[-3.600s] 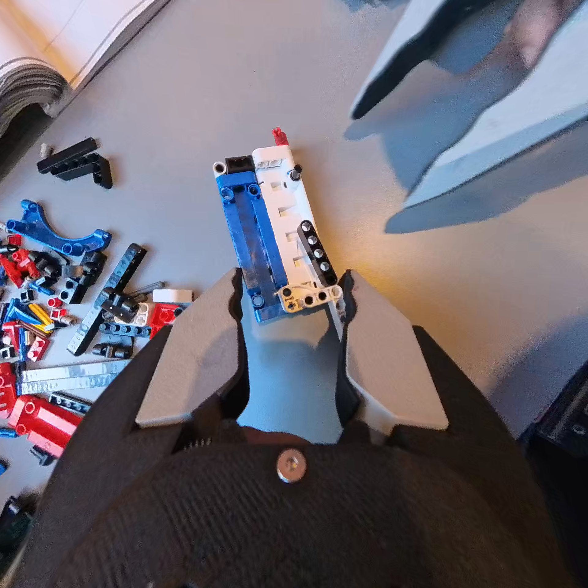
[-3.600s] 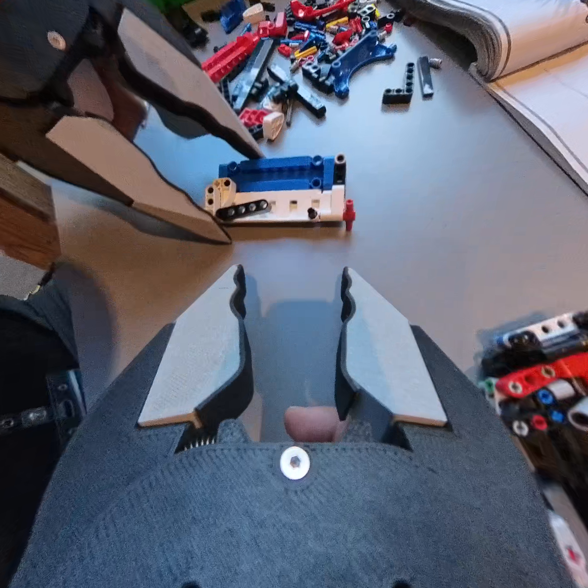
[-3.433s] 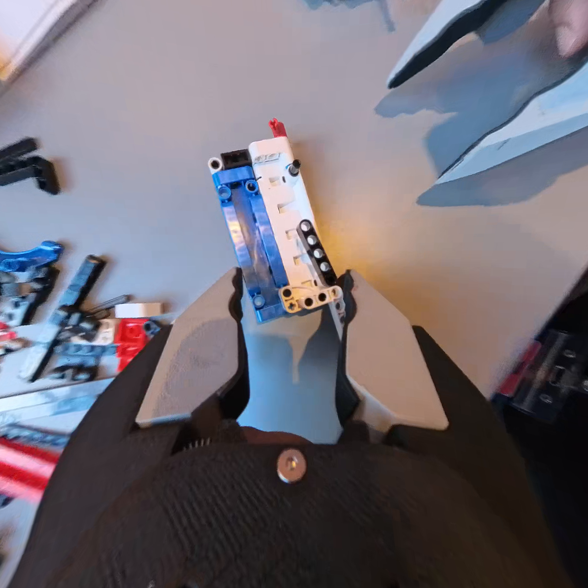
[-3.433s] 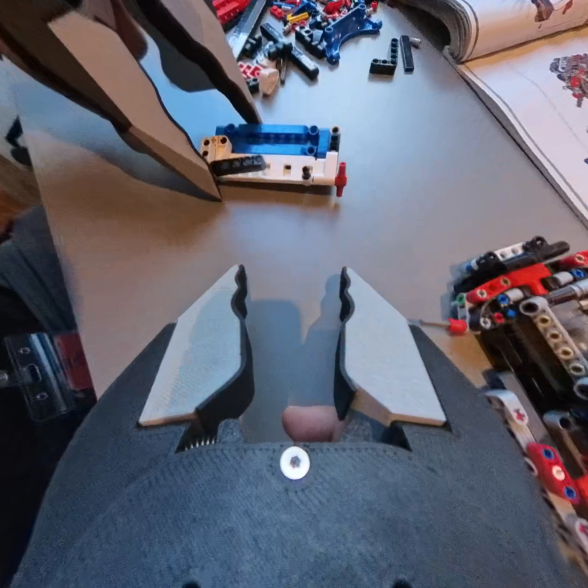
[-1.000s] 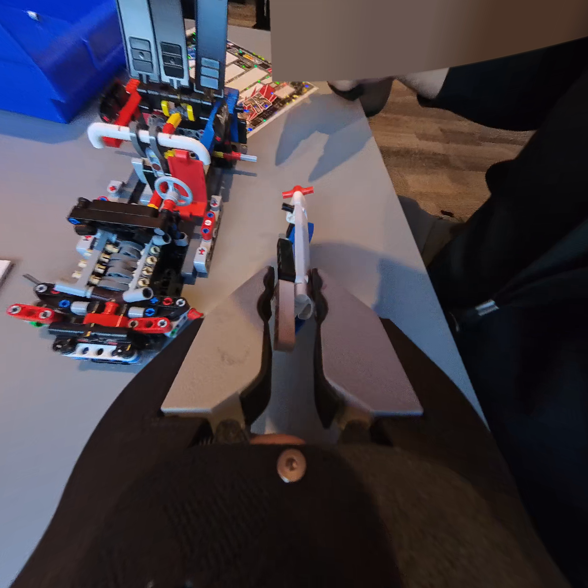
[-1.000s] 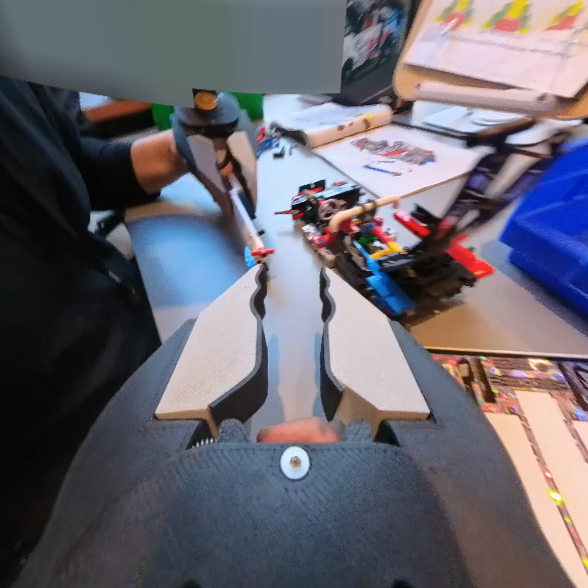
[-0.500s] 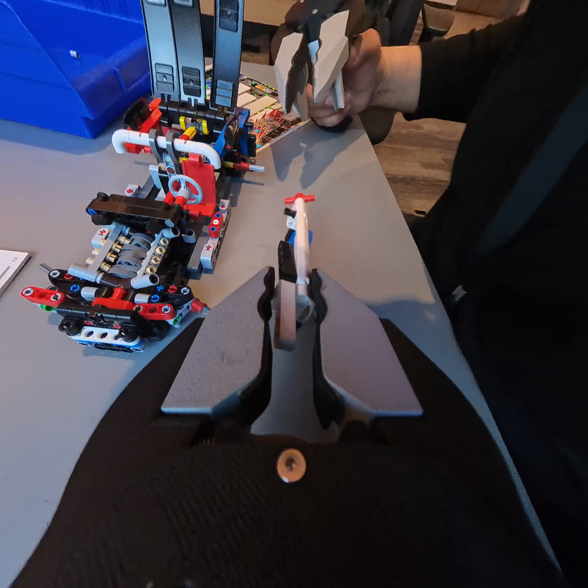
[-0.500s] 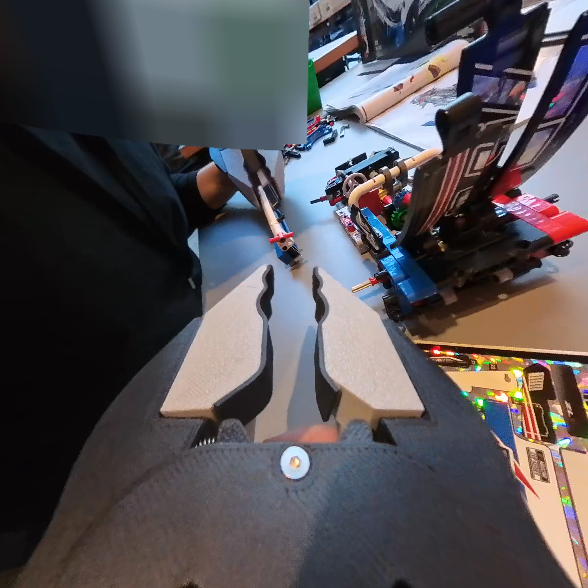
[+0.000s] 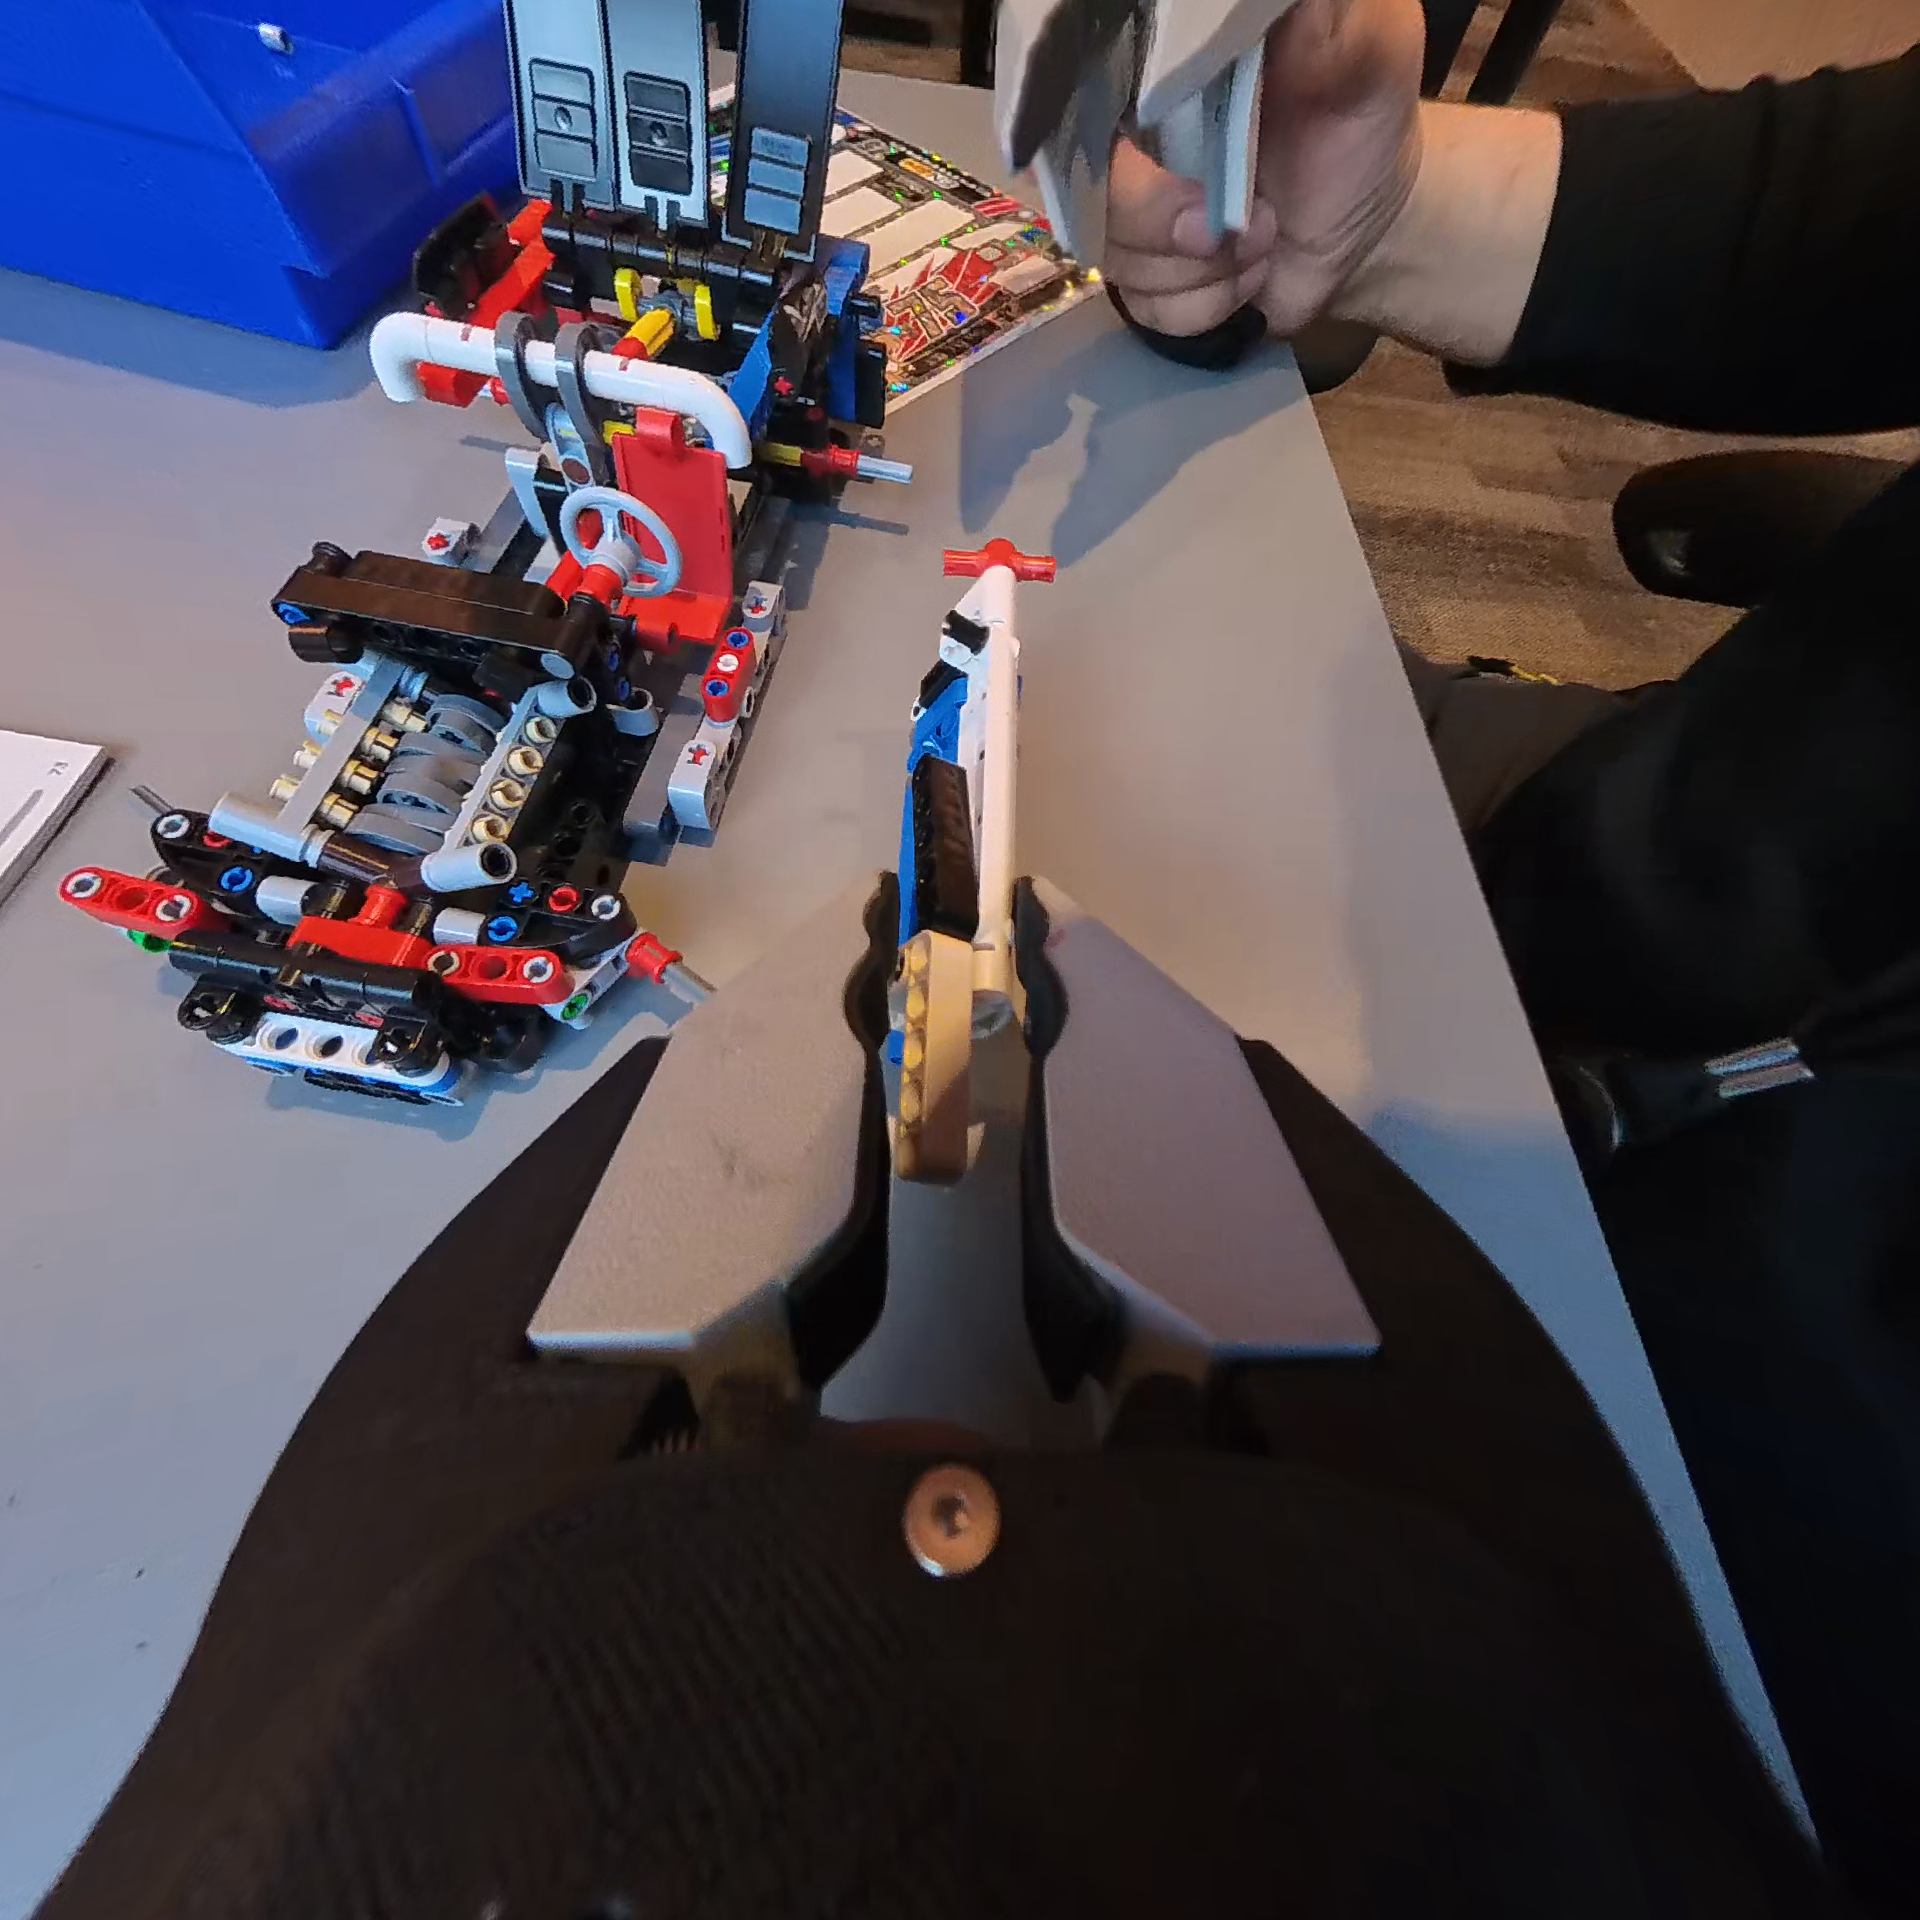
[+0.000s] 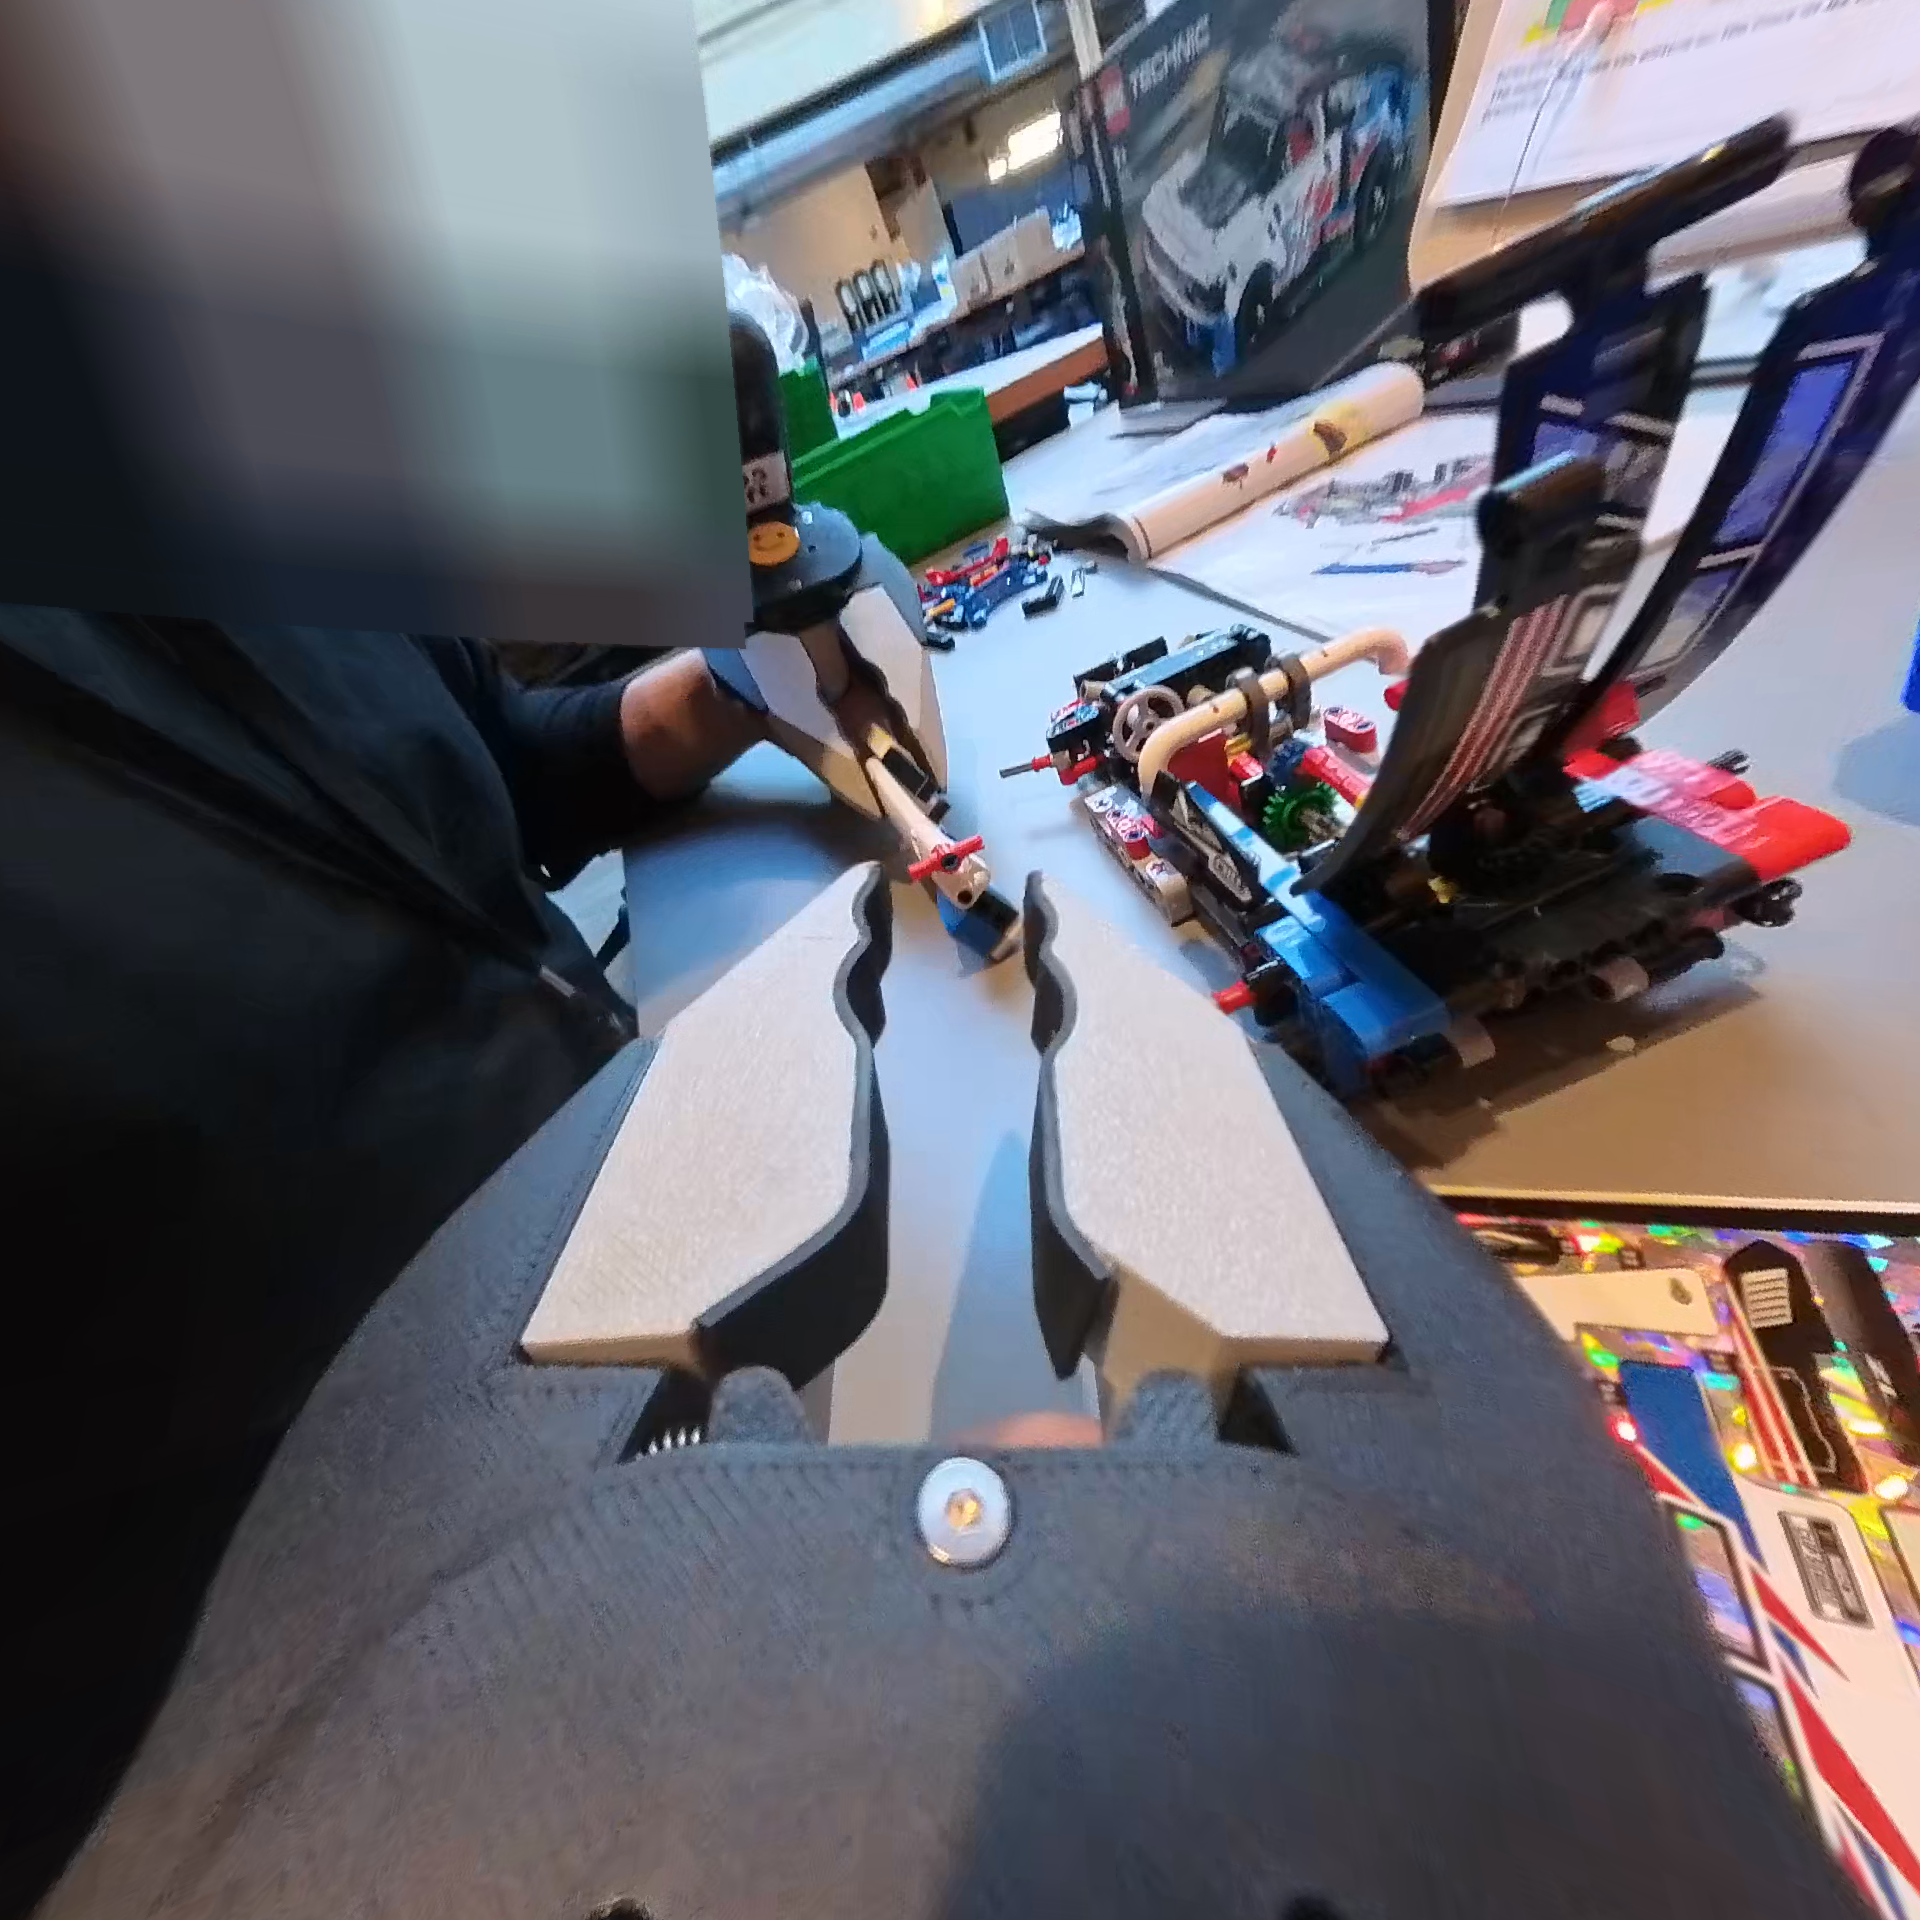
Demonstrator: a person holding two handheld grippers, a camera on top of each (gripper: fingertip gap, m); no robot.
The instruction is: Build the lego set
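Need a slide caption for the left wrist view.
Left gripper clamps blue-and-white panel assembly beside the car chassis.

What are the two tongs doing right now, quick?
Left tongs: closed on the blue and white lego panel, holding it on edge beside the lego car.
Right tongs: open, holding nothing.

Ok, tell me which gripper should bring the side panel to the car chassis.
Left. The left gripper is already shut on the blue-and-white panel, with the chassis beside it. The right gripper holds nothing, fingers apart.
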